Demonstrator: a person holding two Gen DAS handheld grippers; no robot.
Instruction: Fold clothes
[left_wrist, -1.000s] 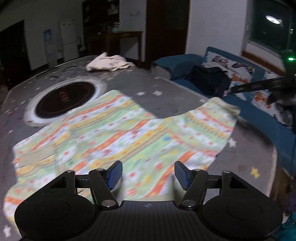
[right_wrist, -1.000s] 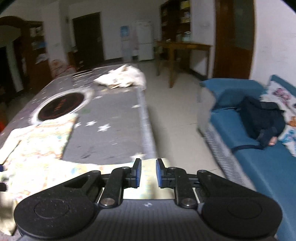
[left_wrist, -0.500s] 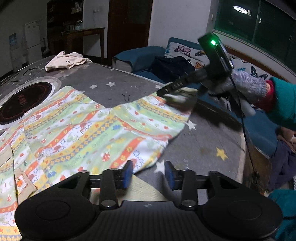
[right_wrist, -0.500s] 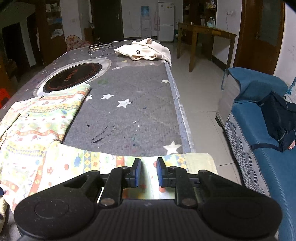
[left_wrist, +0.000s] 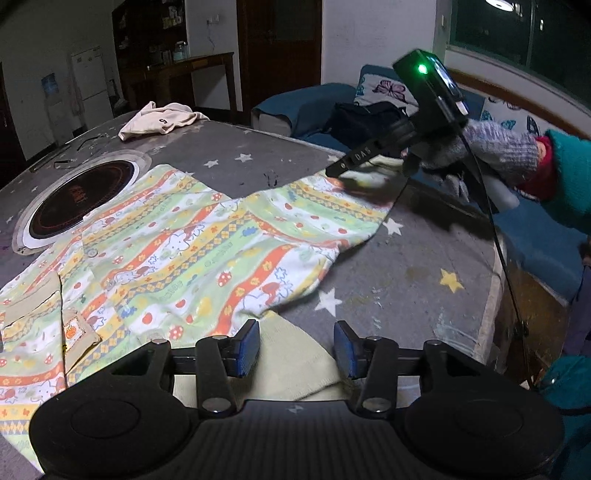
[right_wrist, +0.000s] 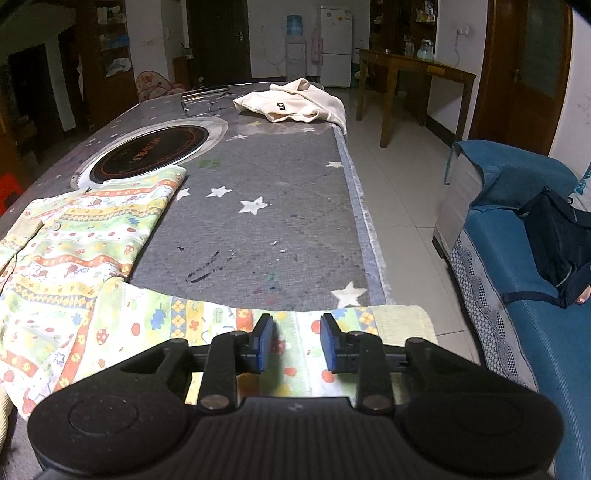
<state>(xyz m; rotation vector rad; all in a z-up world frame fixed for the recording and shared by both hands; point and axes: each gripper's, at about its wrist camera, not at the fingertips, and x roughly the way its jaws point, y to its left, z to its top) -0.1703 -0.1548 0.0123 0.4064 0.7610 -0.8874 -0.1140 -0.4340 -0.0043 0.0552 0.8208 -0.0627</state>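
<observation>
Presently, patterned garment (left_wrist: 192, 254) lay spread flat on table (left_wrist: 413, 280), body just beside round black hob (left_wrist: 74, 199), both sleeves drawn outward for squaring before fold.

Left gripper (left_wrist: 295, 349): jaws parting, pale cuff (left_wrist: 291, 365) between them, pads not pressing; judged released.

Right gripper (right_wrist: 295, 343): jaws parting over far sleeve (right_wrist: 295, 325), nothing clamped; sleeve left flat, far from hob.

Cream garment (right_wrist: 295, 103) waited beyond hob, well apart; judged next item.

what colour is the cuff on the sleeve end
Plain pale yellow-green cuff, unlike the patterned sleeve; right wrist view shows it best.
</observation>
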